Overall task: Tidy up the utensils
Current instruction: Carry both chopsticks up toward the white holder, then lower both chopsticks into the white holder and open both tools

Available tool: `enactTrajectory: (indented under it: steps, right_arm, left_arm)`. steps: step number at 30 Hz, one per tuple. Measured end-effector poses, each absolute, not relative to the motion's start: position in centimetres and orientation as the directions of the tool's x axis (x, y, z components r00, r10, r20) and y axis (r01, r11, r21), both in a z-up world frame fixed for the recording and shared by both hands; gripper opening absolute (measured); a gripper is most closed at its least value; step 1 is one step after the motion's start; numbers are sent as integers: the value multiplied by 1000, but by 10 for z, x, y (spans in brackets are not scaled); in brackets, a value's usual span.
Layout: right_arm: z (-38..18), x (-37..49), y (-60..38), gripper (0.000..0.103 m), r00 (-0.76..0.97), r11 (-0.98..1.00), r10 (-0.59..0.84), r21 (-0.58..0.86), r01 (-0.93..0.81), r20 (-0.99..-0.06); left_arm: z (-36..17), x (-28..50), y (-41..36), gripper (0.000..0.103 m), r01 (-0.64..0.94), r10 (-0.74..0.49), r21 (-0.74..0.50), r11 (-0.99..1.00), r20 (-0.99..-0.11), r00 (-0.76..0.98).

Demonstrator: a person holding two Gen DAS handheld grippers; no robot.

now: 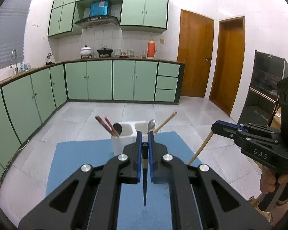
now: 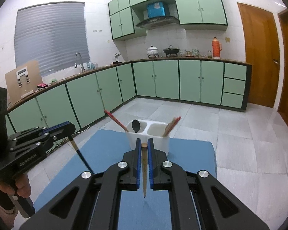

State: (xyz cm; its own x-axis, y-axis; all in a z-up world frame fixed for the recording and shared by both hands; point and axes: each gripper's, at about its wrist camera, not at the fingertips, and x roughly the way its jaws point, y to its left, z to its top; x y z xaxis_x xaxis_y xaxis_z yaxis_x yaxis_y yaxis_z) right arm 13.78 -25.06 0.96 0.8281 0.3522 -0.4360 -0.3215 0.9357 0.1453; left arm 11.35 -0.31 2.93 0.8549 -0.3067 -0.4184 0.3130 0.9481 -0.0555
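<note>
A white two-compartment utensil holder (image 1: 124, 134) (image 2: 149, 134) stands on a blue mat (image 1: 76, 163) (image 2: 105, 149). Its left compartment holds red chopsticks (image 1: 106, 125) (image 2: 116, 120) and a black spoon (image 1: 117, 128) (image 2: 136, 126). Its right compartment holds a metal spoon (image 1: 151, 125) and light chopsticks (image 1: 166, 121) (image 2: 171, 125). My left gripper (image 1: 145, 134) is shut on a dark-tipped chopstick (image 1: 144, 180) held above the mat; it also shows in the right wrist view (image 2: 80, 153). My right gripper (image 2: 144, 140) is shut on a tan chopstick (image 2: 144, 168), also seen in the left wrist view (image 1: 200, 147).
Green kitchen cabinets (image 1: 98, 80) (image 2: 163, 78) line the far wall and left side, with a sink tap (image 1: 13, 59), pots and an orange thermos (image 1: 152, 48) on the counter. Wooden doors (image 1: 195, 57) are at the right. A dark cabinet (image 1: 266, 88) stands far right.
</note>
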Motion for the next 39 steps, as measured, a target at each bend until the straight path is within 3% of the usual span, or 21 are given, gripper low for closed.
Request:
enactTrajectory:
  steps: [23,31,39]
  right_arm:
    - [104,238,-250,7,894,939,343,101,-328,-287]
    - [83,281,-248,7,886,945,328,115,-307,-327]
    - [49,313,-241,7,862,943,332,142,-300,-384]
  left_arm:
    - [120,229,-18,6,281,-281,-31,959,-202,938]
    - [108,281,-30,6,251,-247,-10,968,-205,947]
    - [60,314,-34,6,245,-240,-22,969,-294,925]
